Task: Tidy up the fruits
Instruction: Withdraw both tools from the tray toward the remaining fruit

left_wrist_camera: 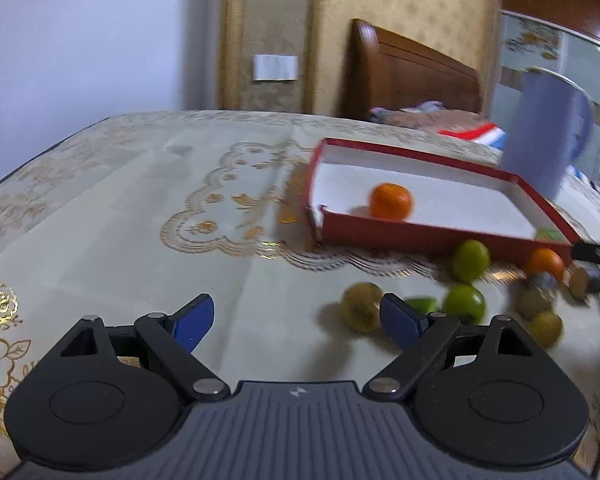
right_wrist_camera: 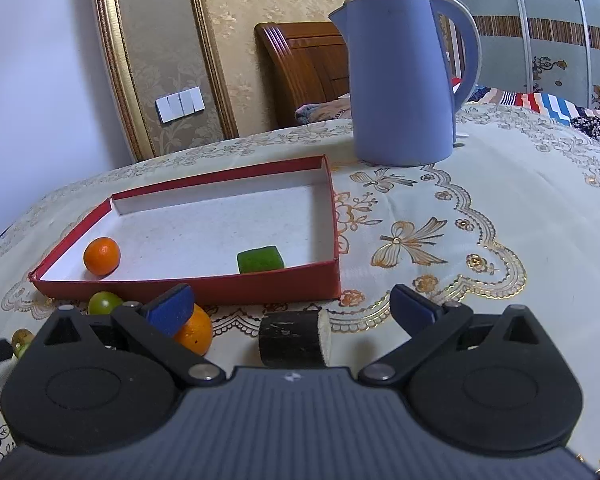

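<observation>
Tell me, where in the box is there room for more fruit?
The box is mostly bare: the whole middle and back, between the orange at its left and the green cube near the front wall. It is crowded outside, along the front wall, where loose fruit lies.

Blue kettle [right_wrist_camera: 404, 80], upright on embroidered tablecloth [right_wrist_camera: 500, 208] (gold floral pattern). Wooden headboard [right_wrist_camera: 300, 68] behind. Wall switch panel [right_wrist_camera: 180, 104] at left.

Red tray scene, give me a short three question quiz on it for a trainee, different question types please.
1. True or false: the red tray holds an orange and a green cube.
2. What stands behind the tray? A kettle, B bowl, C bottle.
3. Fill in: the dark cylinder between the right hand-held gripper's open fingers lies on the ____.

Key: 1 true; 2 A, the blue kettle; 3 tablecloth.
</observation>
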